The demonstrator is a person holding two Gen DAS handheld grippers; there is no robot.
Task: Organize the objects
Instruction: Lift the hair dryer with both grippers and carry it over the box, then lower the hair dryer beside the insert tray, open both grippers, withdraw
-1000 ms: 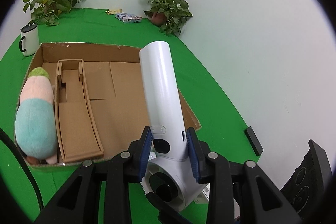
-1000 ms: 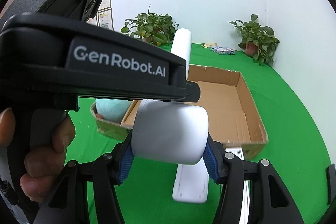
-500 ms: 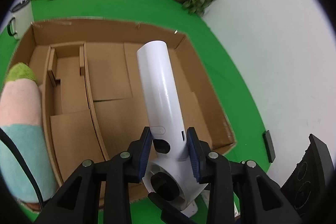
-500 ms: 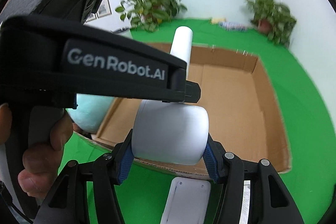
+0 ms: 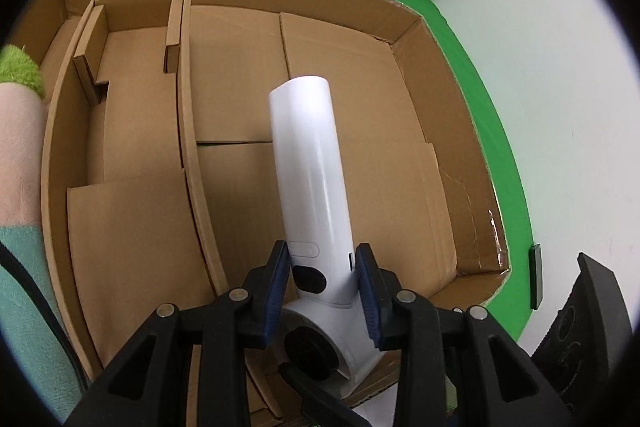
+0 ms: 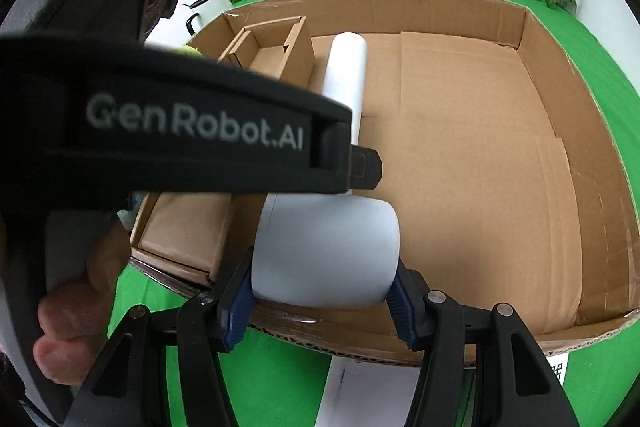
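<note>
Two claws carry one white handheld appliance over the open cardboard box.

The left claw (image 5: pixel 322 291) is clamped on the narrow neck of the white appliance (image 5: pixel 308 163), its blue pads (image 5: pixel 276 287) pressing either side just above the round head, jaws fairly narrow. The right claw (image 6: pixel 324 291) grips the fatter rounded end (image 6: pixel 326 251), jaws about half spread, pads tight on both flanks. The appliance hangs tilted above the wide right-hand bay of the cardboard box (image 5: pixel 404 27), beside the cardboard divider (image 5: pixel 188 131); a plush toy (image 5: pixel 18 155) lies in the far-left bay. The placing step looks under way. Next, I judge, both claws must lower together until the body rests flat on the box floor, clear of the divider, then let go.
</note>
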